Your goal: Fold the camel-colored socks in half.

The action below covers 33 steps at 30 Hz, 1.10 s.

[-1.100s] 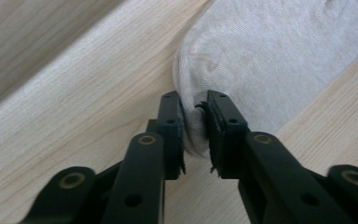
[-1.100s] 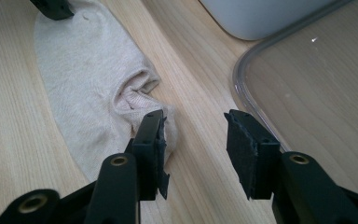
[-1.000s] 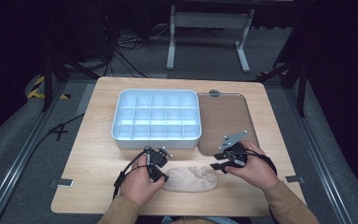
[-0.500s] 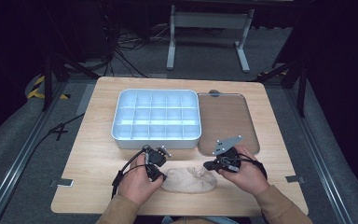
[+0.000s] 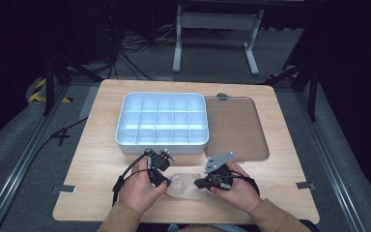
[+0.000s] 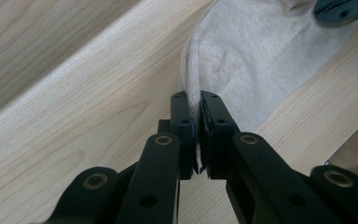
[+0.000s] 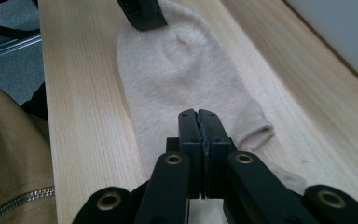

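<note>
A beige sock (image 5: 186, 187) lies flat on the wooden table (image 5: 96, 164) near its front edge, between both hands. My left gripper (image 5: 166, 182) is shut on the sock's left end. In the left gripper view the fabric (image 6: 251, 60) rises into the closed jaws (image 6: 195, 100). My right gripper (image 5: 198, 184) is shut too, its tips (image 7: 198, 114) lying over the middle of the sock (image 7: 182, 79) near the cuff. No fabric shows between its pads. The left gripper's tip (image 7: 142, 14) sits at the sock's far end in the right gripper view.
A pale blue compartment box (image 5: 163, 144) stands mid-table just beyond the hands. A brown tray (image 5: 234, 125) lies to its right. Dark floor, cables and a metal stand surround the table. A tan sleeve (image 7: 9, 163) is close on the near side.
My right hand has moved left from near the tray's front corner onto the sock. The left hand has stayed put on the sock's end.
</note>
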Each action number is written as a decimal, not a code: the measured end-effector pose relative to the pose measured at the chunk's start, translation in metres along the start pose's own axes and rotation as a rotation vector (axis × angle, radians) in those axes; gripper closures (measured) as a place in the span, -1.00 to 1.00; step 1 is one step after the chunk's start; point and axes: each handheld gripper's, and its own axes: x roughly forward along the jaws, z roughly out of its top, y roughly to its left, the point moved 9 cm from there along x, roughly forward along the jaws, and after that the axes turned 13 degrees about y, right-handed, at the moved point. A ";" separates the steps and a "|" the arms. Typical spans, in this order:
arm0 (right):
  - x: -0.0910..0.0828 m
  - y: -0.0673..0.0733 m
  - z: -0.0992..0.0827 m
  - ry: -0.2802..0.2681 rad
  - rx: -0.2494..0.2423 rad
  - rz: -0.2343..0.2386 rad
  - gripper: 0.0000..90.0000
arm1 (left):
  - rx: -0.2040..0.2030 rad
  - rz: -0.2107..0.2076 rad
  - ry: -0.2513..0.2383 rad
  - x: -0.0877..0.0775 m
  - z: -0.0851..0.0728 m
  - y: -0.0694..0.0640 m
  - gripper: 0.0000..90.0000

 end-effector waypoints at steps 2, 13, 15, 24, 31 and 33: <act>0.005 0.001 0.000 0.006 -0.005 -0.004 1.00 | -0.002 0.002 0.000 0.000 0.000 0.000 0.89; 0.021 0.000 -0.002 0.041 -0.010 -0.030 1.00 | -0.002 -0.010 -0.001 -0.006 -0.002 -0.004 0.89; 0.022 0.000 -0.002 0.042 -0.004 -0.021 1.00 | 0.003 -0.015 -0.002 -0.007 -0.002 -0.005 0.89; 0.022 0.001 -0.002 0.047 -0.027 -0.036 1.00 | 0.004 -0.020 -0.012 -0.010 -0.002 -0.007 0.89; 0.022 0.001 -0.002 0.046 -0.031 -0.048 1.00 | 0.006 -0.022 -0.005 -0.010 -0.003 -0.007 0.89; 0.022 0.001 -0.003 0.046 -0.035 -0.053 1.00 | 0.004 -0.024 -0.003 -0.010 -0.003 -0.007 0.89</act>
